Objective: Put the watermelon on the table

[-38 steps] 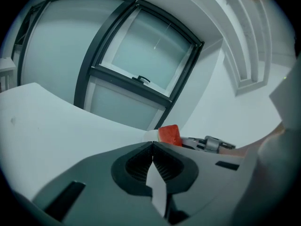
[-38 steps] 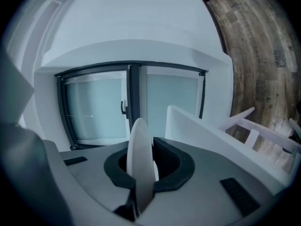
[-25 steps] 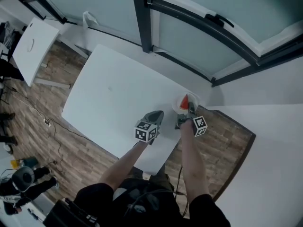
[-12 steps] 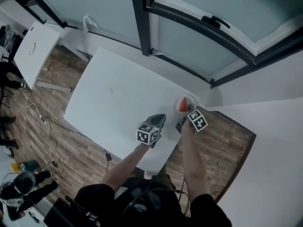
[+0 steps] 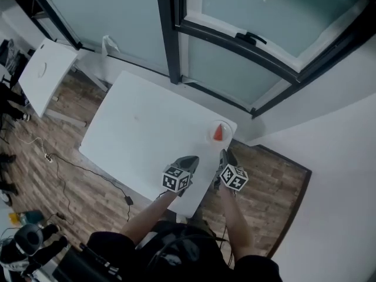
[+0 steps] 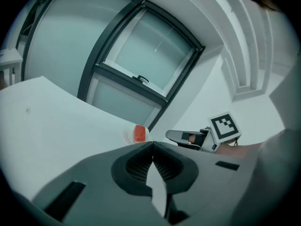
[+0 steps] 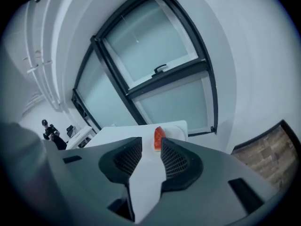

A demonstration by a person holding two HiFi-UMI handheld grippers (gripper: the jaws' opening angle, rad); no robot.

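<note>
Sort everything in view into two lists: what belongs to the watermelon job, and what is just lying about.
Job: watermelon slice; small white dish under it; white table; right gripper (jaws closing, nothing between them); left gripper (shut, empty).
Lying about: smaller white table; floor cable.

Jaws pressed together on the left gripper, and nothing was caught between them. Just past the tips, at eleven o'clock, the watermelon slice was seen resting on a small white plate, set on the white table. A dark-framed window was seen at twelve o'clock.
</note>
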